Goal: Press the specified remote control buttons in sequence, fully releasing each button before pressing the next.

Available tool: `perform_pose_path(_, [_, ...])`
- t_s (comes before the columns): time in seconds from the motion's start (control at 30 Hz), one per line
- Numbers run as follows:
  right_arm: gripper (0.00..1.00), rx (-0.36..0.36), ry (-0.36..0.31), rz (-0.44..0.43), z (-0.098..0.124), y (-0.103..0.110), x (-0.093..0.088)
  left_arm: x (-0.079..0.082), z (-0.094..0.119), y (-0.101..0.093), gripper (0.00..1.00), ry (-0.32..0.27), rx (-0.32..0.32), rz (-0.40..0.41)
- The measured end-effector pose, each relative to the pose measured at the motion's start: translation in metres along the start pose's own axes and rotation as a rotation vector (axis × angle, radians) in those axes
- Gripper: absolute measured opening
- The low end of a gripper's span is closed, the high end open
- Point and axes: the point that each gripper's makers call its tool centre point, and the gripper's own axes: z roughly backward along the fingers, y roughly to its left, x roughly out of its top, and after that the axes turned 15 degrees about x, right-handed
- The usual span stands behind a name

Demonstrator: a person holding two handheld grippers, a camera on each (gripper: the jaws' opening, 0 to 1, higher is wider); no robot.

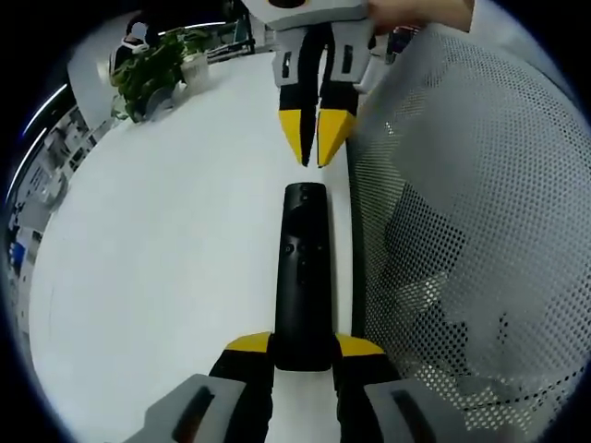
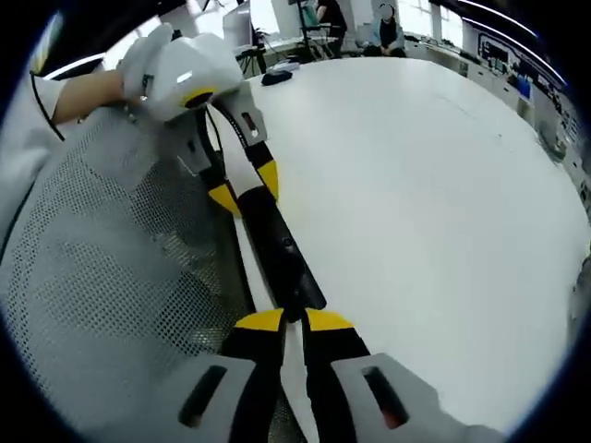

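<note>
Slim black plastic remote control lay on the white desk beside a grey mesh chair back | left gripper jaws clamped its near end | right gripper jaws nearly closed, apparently holding nothing, poised beyond its far end | rigid, light, likely slippery; grip the sides.

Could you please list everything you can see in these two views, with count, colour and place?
remote control: one, black, lying on the table, near end between the left gripper's jaws
table: one, white, under the remote
mesh chair back: one, grey, beside the table edge
potted plant: one, green, far table corner
left gripper: one, yellow tips, clamped on the remote
right gripper: one, yellow tips together, poised at the remote's far end
</note>
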Motion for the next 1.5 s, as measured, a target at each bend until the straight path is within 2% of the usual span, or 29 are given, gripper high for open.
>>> perform_pose_path(0.13, [0.0,-0.021,0.049,0.055,-0.002,-0.005,-0.002,0.0,0.0,0.0,0.24,-0.003,-0.002,0.002])
perform_pose_path(0.43, [0.0,-0.024,0.115,0.123,-0.012,-0.007,-0.002,0.001,0.0,0.001,0.24,-0.004,-0.002,0.002])
perform_pose_path(0.6, [0.0,-0.033,0.187,0.186,-0.012,-0.008,-0.002,0.001,0.0,0.001,0.24,-0.004,-0.003,0.001])
perform_pose_path(0.93, [0.0,-0.025,0.296,0.155,-0.014,-0.011,-0.002,0.001,0.0,0.001,0.24,-0.001,-0.006,-0.004])
perform_pose_path(1.17, [0.0,-0.035,0.307,0.138,-0.013,-0.01,-0.004,0.001,-0.002,0.001,0.25,-0.005,-0.003,0.0])
perform_pose_path(1.33, [0.0,-0.074,0.277,0.123,-0.013,-0.01,-0.005,0.001,-0.003,0.002,0.25,-0.01,0.0,0.004])
perform_pose_path(1.5, [0.0,-0.084,0.237,0.112,-0.011,-0.01,-0.005,0.001,-0.003,0.002,0.25,-0.009,0.002,0.007])
